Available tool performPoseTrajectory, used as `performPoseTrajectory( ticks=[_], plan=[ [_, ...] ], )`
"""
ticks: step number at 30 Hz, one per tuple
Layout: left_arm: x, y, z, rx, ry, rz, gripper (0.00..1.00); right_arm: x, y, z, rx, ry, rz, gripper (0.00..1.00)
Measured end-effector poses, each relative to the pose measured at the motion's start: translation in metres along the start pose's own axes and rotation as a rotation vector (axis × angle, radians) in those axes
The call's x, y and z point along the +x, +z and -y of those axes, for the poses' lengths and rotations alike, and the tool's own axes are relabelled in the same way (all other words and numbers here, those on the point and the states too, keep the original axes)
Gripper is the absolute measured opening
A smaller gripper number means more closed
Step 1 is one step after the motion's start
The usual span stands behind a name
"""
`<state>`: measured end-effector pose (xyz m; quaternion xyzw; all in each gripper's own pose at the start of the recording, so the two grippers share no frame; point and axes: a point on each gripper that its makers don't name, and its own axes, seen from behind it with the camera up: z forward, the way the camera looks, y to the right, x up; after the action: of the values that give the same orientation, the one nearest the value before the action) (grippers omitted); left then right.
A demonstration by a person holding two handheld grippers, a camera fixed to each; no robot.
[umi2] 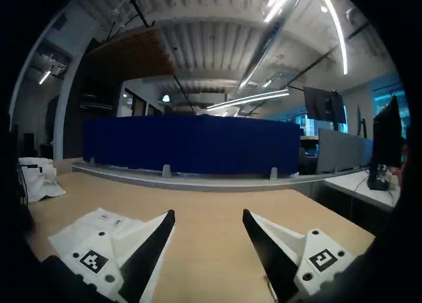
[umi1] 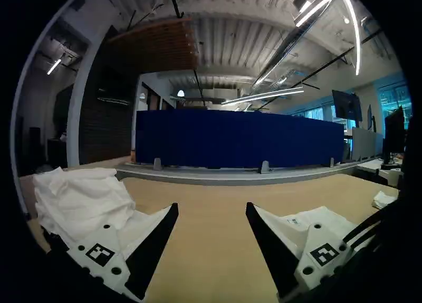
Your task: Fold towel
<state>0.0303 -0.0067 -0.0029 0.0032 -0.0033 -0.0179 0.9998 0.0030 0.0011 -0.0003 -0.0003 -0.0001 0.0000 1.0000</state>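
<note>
**Operator:** Report the tong state and the workpiece position.

**Technician:** Left gripper (umi1: 211, 205): fingers spread, nothing between them. Right gripper (umi2: 208, 212): fingers spread, nothing between them. The flat white cloth towel (umi1: 311, 221) lies on the light wooden tabletop (umi1: 211, 261) between the two tools. It sits low at the right of the left gripper view and low at the left of the right gripper view. A crumpled white cloth heap (umi1: 79, 200) lies apart, beside the left gripper.

**Operator:** Probable faults from here?

**Technician:** Assessment only.
1. Both tools aim past the towel toward the long dark-blue partition panel (umi1: 237, 136), so closing now would likely grip air.
2. A shallow pinch may catch one layer or slip off the edge.
3. The smooth wood may let the towel slide and skew the fold.
4. The left tool could take the crumpled heap by mistake.

**Operator:** Legible markings?

**Technician:** None. The small label (umi2: 108, 217) on the towel is too small to read. The black-and-white square markers (umi1: 100, 254) on the fingers carry patterns, not text.
</note>
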Motion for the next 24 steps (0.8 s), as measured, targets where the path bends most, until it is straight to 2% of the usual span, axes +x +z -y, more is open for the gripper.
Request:
performPoseTrajectory(
  ticks=[4, 14, 20, 24],
  plan=[
    [0.029, 0.0, -0.005, -0.014, 0.015, 0.005, 0.95, 0.02, -0.002, -0.004, -0.002, 0.007, -0.001, 1.0],
    [0.106, -0.004, -0.013, -0.029, 0.01, 0.009, 0.95, 0.098, -0.011, -0.003, -0.003, 0.027, -0.017, 1.0],
    [0.138, -0.007, -0.014, -0.028, 0.01, 0.011, 0.95, 0.131, -0.016, -0.011, -0.025, 0.021, -0.02, 1.0],
    [0.15, -0.009, -0.018, -0.05, 0.009, 0.026, 0.95, 0.143, -0.018, -0.011, -0.016, 0.014, -0.013, 1.0]
  ],
)
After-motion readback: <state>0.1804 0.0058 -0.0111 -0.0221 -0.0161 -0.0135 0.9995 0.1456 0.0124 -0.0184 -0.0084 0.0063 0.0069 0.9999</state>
